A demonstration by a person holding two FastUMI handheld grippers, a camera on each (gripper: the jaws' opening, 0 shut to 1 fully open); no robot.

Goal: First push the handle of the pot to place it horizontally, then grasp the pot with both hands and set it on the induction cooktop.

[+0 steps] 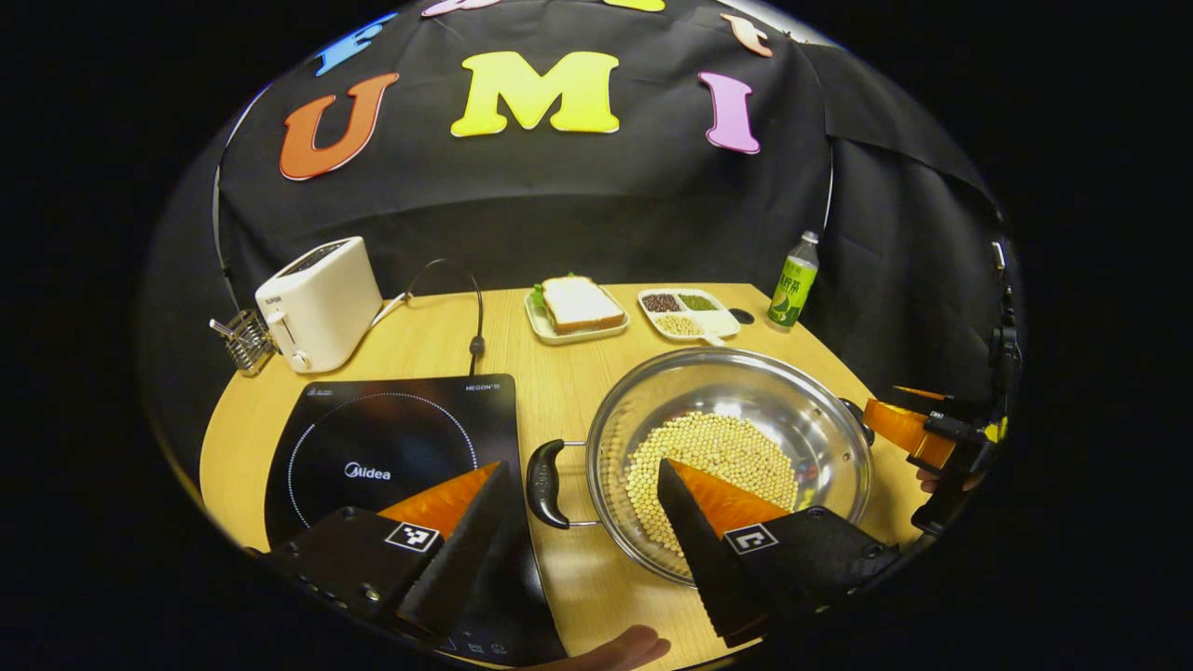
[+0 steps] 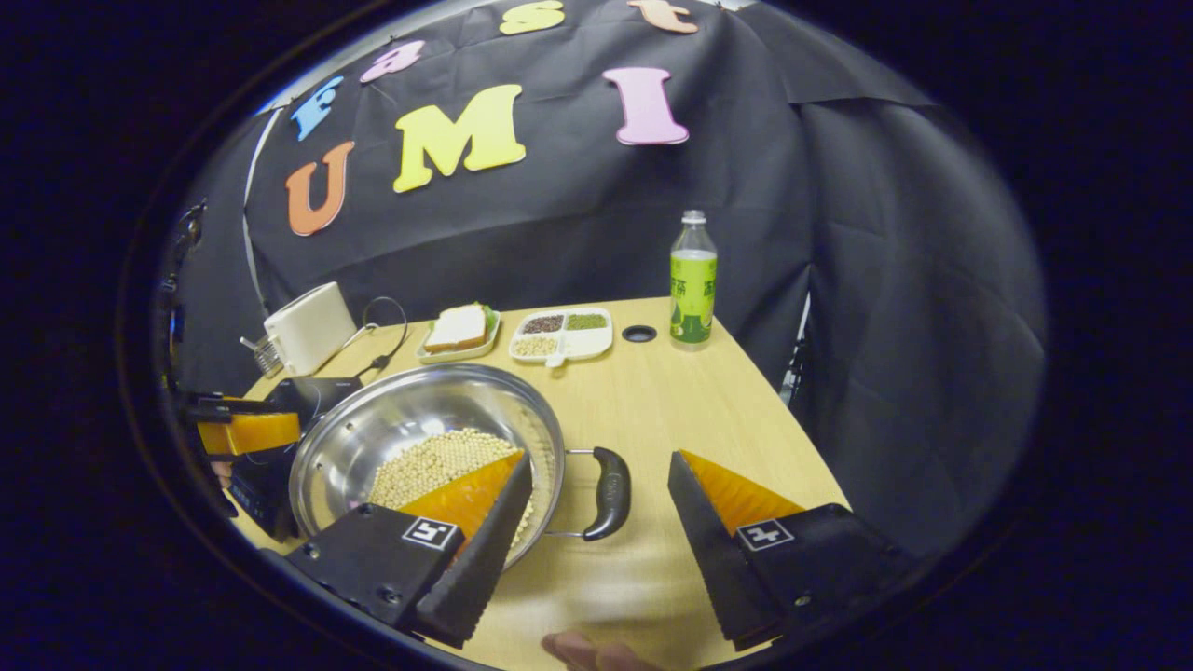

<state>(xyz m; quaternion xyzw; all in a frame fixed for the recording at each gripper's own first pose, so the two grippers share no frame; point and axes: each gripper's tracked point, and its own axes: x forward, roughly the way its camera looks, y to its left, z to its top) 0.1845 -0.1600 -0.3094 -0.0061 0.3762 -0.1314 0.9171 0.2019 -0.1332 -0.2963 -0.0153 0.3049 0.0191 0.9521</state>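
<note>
Steel pot (image 1: 732, 457) of beans sits on the bench (image 2: 690, 410) beside the induction cooktop (image 1: 391, 457). Left gripper (image 1: 585, 508) and right gripper (image 2: 601, 503) gape wide astride its handles; right gripper view shows bare bench edge.

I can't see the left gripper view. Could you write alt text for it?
A shiny round steel pot holding pale yellow beans sits on a wooden table beside a flat black induction cooktop. The left hand-held gripper, with its black-and-orange fingers open, frames the pot's black left handle.
</note>
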